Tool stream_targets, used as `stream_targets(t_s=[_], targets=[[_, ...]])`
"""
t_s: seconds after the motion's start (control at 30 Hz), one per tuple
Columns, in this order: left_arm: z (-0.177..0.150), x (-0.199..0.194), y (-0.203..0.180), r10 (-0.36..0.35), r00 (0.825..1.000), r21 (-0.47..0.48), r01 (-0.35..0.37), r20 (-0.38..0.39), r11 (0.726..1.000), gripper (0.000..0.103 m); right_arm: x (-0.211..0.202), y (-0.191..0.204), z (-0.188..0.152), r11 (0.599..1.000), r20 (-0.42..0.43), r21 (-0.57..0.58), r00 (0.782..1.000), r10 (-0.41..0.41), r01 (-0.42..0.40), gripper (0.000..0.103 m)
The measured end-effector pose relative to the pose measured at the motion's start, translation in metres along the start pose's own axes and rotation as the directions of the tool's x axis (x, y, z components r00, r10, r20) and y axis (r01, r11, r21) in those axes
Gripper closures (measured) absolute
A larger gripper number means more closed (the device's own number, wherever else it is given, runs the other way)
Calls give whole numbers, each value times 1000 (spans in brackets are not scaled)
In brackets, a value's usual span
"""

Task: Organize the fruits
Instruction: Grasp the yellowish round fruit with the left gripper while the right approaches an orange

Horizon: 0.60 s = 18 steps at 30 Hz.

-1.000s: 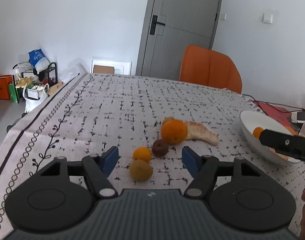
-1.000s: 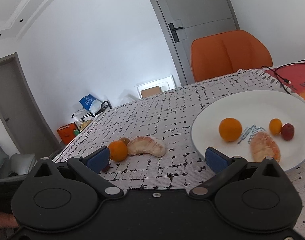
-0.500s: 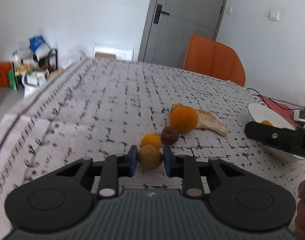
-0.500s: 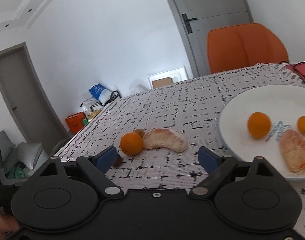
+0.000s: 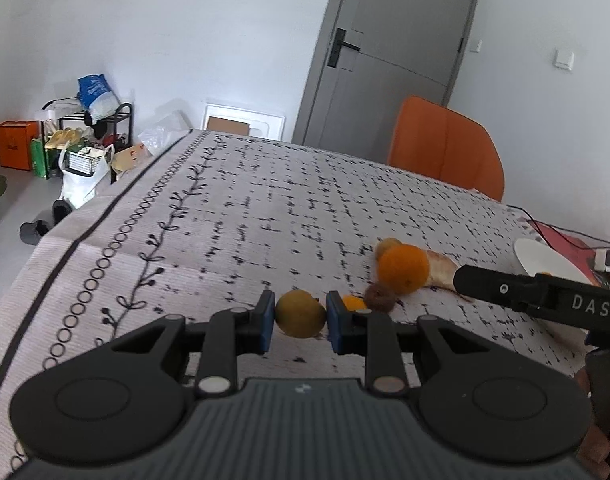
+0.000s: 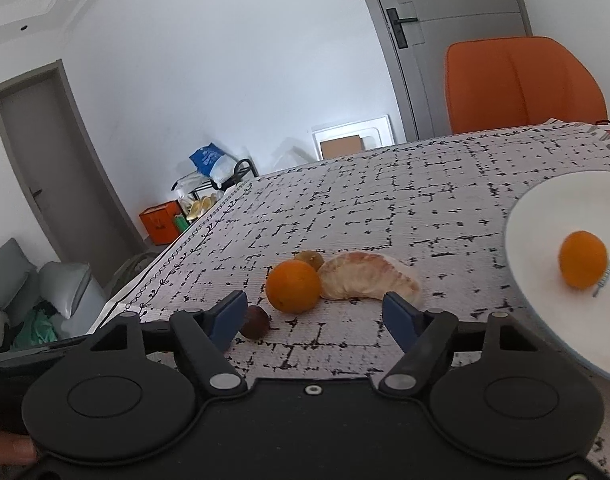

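Observation:
My left gripper (image 5: 299,320) is shut on a yellow-green round fruit (image 5: 300,318) and holds it just above the patterned tablecloth. Behind it lie a small orange fruit (image 5: 353,303), a brown fruit (image 5: 379,298), a large orange (image 5: 403,269) and a peeled pomelo segment (image 5: 441,270). My right gripper (image 6: 315,316) is open and empty, facing the large orange (image 6: 293,286), the pomelo segment (image 6: 369,276) and the brown fruit (image 6: 255,322). The white plate (image 6: 545,240) at right holds an orange (image 6: 583,259).
An orange chair (image 5: 445,148) stands at the table's far edge. A red mat with cables (image 5: 565,240) lies beyond the plate (image 5: 545,258). The table's left edge (image 5: 65,248) drops to the floor, with bags and a rack (image 5: 81,140) beyond.
My left gripper has closed on the yellow-green fruit and lifted it slightly. My right gripper has swung left from the plate toward the large orange and pomelo segment.

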<state>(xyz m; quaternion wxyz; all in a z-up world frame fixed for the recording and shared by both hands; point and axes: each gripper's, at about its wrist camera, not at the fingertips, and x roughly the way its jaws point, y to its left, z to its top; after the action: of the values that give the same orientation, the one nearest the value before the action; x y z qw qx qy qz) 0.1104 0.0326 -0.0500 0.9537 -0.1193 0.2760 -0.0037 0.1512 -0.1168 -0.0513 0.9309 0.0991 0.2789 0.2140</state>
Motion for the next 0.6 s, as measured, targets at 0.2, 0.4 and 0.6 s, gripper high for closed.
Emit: stream_targets(t_s=[0.2, 0.4, 0.6], targets=[[5, -2, 20, 15, 1000, -47, -14, 12, 999, 77, 13, 13, 4, 1000, -13, -19, 1000, -12, 11, 30], [10, -2, 38, 19, 1000, -92, -17, 21, 996, 77, 27, 26, 7, 999, -26, -44, 999, -33, 32, 30], [11, -1, 40, 26, 999, -91, -24, 21, 996, 77, 45, 30, 11, 997, -36, -65, 999, -38, 36, 39]])
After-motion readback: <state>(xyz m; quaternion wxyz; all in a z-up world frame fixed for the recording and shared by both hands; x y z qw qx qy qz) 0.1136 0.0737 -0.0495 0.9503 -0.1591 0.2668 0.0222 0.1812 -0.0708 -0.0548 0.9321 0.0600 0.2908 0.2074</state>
